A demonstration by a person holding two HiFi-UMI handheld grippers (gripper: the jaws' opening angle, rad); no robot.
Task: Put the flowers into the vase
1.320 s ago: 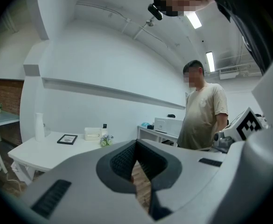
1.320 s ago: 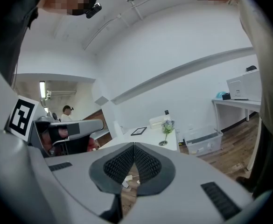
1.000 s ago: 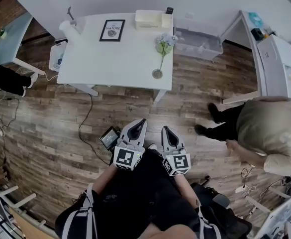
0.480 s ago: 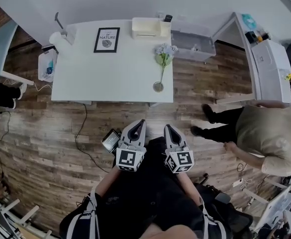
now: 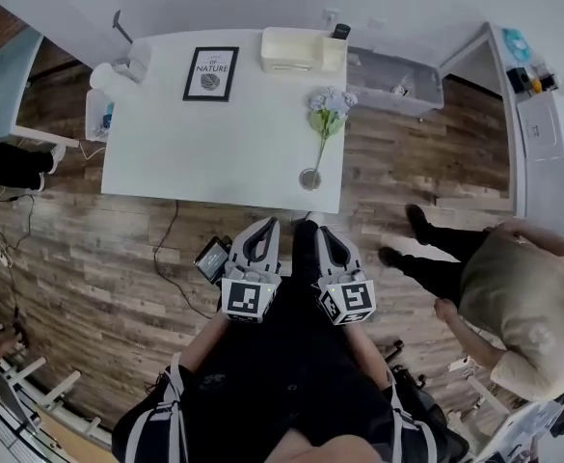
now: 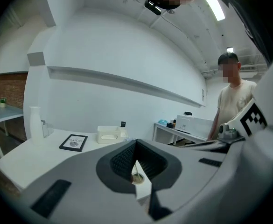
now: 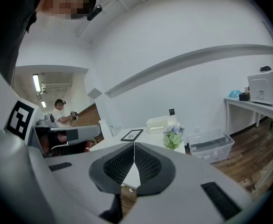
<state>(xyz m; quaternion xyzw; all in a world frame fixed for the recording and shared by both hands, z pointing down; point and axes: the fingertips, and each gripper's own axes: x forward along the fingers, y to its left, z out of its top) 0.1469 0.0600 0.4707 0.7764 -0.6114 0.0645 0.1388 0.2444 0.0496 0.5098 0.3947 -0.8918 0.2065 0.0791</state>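
Pale blue flowers [image 5: 329,105] with green leaves stand upright at the right of the white table [image 5: 166,152]. Their stem runs down to a small round glass vase [image 5: 309,177] near the table's front edge. The flowers [image 7: 173,136] also show in the right gripper view, and the vase [image 6: 137,177] shows low between the jaws in the left gripper view. My left gripper [image 5: 265,227] and right gripper [image 5: 320,232] hang side by side over the wood floor, just short of the table's front edge. Both are shut with nothing in them, as the left gripper [image 6: 136,143] and right gripper [image 7: 134,146] show in their own views.
A framed picture [image 5: 211,73], a white box [image 5: 296,48] and a white bottle [image 5: 108,80] stand on the table. A clear bin [image 5: 393,79] sits on the floor behind it. A person in a beige shirt [image 5: 518,302] stands at the right by a white desk [image 5: 551,157]. A small device [image 5: 210,258] lies on the floor.
Both grippers have moved forward to the table's front edge, still shut. The table and flowers sit closer in view. The person at the right has shifted toward the lower right.
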